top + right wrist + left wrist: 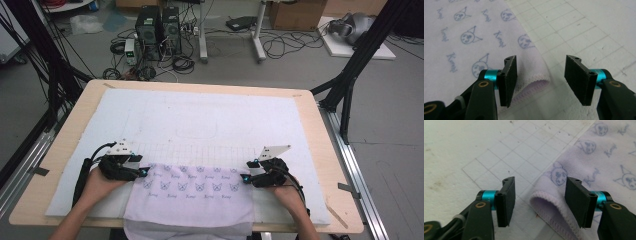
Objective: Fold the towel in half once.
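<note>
White mat point(200, 120) under towel point(190, 197), grippers apart.

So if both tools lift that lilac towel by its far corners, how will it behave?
Probably floppy: the towel already drapes over the table's near edge, and its corner curls up between the left tool's open jaws. It looks thin and light, so it should sag between the tools.

The pale lilac terry towel point(190, 197) carries rows of blue-grey cartoon faces and script words. The white foam mat point(210, 120) beneath shows a thin grey grid. The light wooden table point(320, 130) is tan. Each gripper's jaws are black with turquoise collars.
</note>
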Demonstrator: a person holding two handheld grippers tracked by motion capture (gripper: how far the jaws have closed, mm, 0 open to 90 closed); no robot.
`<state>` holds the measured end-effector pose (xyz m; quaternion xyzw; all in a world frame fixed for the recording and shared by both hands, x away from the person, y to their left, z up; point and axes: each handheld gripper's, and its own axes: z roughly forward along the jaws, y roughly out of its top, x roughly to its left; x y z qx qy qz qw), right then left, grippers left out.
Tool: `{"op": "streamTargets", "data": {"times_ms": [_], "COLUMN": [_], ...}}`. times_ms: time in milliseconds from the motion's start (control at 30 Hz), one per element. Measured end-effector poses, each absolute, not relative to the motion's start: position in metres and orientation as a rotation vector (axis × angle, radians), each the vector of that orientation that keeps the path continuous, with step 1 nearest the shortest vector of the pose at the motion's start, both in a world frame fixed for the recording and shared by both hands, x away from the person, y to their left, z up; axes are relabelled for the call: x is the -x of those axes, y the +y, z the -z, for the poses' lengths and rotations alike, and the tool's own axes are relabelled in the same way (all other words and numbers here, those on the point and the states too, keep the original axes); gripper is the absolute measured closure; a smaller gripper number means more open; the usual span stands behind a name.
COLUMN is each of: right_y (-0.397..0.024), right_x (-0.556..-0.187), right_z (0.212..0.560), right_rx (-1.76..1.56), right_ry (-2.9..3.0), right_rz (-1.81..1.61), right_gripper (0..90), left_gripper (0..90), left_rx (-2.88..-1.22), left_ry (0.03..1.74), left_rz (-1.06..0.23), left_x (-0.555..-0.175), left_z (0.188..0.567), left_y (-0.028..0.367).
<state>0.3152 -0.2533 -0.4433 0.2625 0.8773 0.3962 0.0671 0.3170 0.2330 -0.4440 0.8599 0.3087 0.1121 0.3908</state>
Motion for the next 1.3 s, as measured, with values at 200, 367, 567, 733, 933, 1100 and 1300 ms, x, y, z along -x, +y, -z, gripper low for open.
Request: {"op": "streamTargets", "data": {"times_ms": [200,367,567,733,933,1100,1300], "right_y": [-0.253,-0.251,-0.248,-0.249,-0.248,-0.254,-0.245], "right_x": [-0.312,-0.307,-0.306,-0.317,-0.351,-0.387,-0.427], "right_z": [0.447,0.446,0.444,0.437,0.418,0.390,0.356], "right_rx": [-0.797,-0.771,-0.765,-0.758,-0.773,-0.824,-0.830], "right_ry": [2.628,2.648,2.662,2.663,2.625,2.524,2.480], "right_rz": [-1.191,-1.205,-1.212,-1.216,-1.147,-1.174,-1.141], "right_gripper": [52.6,72.7,84.8,85.7,86.1,86.1,86.2], "left_gripper": [65.1,79.2,84.6,85.6,85.8,85.9,85.9], "left_rx": [-2.179,-2.193,-2.203,-2.203,-2.159,-2.124,-2.110], "left_ry": [0.735,0.709,0.708,0.731,0.786,0.848,0.885], "left_rz": [-0.254,-0.267,-0.329,-0.382,-0.433,-0.470,-0.570], "left_x": [-0.313,-0.309,-0.306,-0.315,-0.349,-0.386,-0.422], "left_z": [0.444,0.442,0.440,0.434,0.409,0.384,0.343], "left_y": [0.232,0.229,0.228,0.226,0.223,0.227,0.227]}}
